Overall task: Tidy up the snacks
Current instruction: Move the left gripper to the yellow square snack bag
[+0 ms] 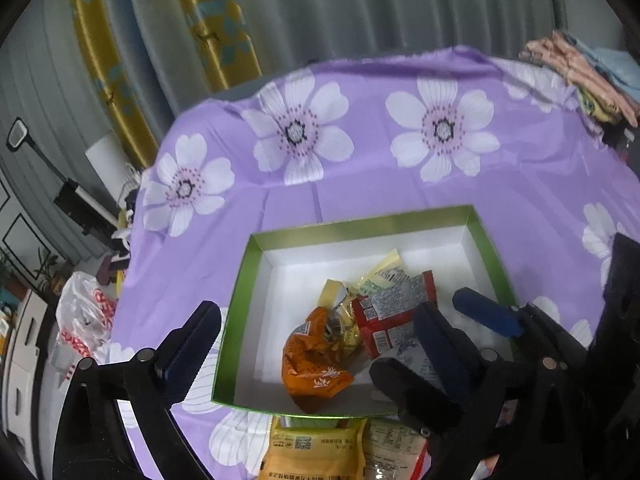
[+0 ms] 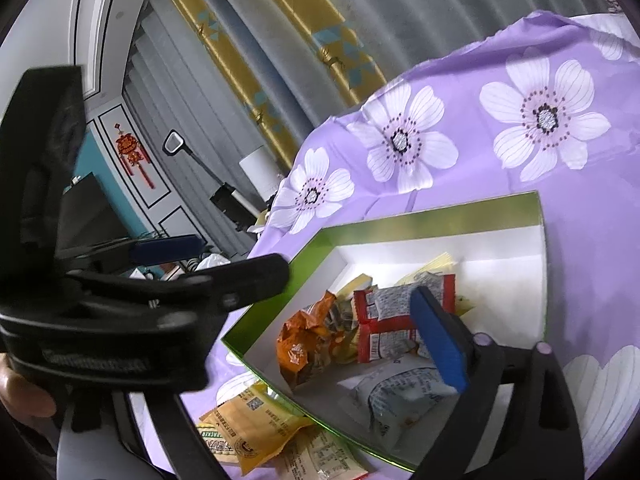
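A green-rimmed white box [image 1: 360,220] [image 2: 432,210] stands on the table. Inside it lie an orange packet [image 1: 312,364] [image 2: 304,344], a red-and-white packet [image 1: 396,308] [image 2: 384,320], pale yellow packets [image 1: 384,268] and a white packet [image 2: 400,396]. My left gripper [image 1: 318,316] hangs open above the box, holding nothing. My right gripper [image 2: 316,312] is open over the box's near right part, also with nothing in it. Its blue-padded finger [image 1: 488,316] shows in the left wrist view. A yellow cracker packet [image 1: 312,452] [image 2: 248,428] and a clear packet [image 1: 392,452] [image 2: 320,456] lie outside the front wall.
A purple cloth with white flowers [image 1: 360,180] covers the table. Folded fabrics [image 1: 580,76] lie at the far right corner. A white plastic bag [image 1: 84,316] sits off the table's left edge. Curtains [image 1: 320,8] hang behind. A hand [image 2: 20,392] holds the left gripper.
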The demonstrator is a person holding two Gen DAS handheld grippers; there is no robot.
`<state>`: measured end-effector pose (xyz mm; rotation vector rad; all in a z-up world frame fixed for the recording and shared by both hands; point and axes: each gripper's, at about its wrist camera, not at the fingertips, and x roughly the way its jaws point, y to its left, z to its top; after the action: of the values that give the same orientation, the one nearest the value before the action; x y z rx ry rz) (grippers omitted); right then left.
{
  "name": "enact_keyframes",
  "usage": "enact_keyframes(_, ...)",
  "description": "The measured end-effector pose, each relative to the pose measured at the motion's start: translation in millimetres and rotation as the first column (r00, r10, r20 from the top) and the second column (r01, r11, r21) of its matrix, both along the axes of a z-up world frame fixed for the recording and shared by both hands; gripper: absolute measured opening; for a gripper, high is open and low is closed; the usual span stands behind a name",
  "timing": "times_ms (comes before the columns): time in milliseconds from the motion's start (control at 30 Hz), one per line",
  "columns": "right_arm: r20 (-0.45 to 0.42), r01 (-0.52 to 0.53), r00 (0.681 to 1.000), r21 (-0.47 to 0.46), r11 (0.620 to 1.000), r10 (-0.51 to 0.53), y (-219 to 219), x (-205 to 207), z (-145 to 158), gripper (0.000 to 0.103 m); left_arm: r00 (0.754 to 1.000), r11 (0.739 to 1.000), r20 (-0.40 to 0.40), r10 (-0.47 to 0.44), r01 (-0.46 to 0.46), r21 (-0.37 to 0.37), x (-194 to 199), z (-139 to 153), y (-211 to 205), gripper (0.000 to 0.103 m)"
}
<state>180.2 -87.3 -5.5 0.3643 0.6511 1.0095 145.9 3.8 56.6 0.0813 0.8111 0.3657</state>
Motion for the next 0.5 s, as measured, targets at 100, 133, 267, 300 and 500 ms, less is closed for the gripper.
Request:
enact_keyframes(100,0.006,0.007,1.0,0.004,1.0,-0.007,-1.0,-0.3,1.0,0.097,1.0,1.0,0.023,0.004,-0.003,-0.02,-10.5,4.2,0.2,0.097)
enact_keyframes(133,0.012,0.011,1.0,0.003,1.0,-0.011,-1.1,-1.1,1.8,0.097,0.999,0.999,0.034,0.006,-0.005,-0.034,-13.9,5.5,1.2,0.097)
enact_keyframes(267,0.038,0.021,0.999,0.008,1.0,-0.021,-4.2,-7.5,6.6,0.098,0.995,0.99,0.094,0.031,-0.017,-0.138,-32.3,11.7,10.0,0.098)
enact_keyframes(300,0.042,0.022,0.999,0.004,1.0,-0.022,-3.9,-8.9,6.8,0.098,0.994,0.986,0.103,0.035,-0.018,-0.164,-37.2,12.0,12.6,0.098)
enact_keyframes(500,0.09,0.024,0.996,-0.049,0.999,-0.019,0.9,-22.0,8.7,0.098,0.984,0.94,0.114,0.133,-0.089,-0.329,-70.6,3.5,43.8,0.099)
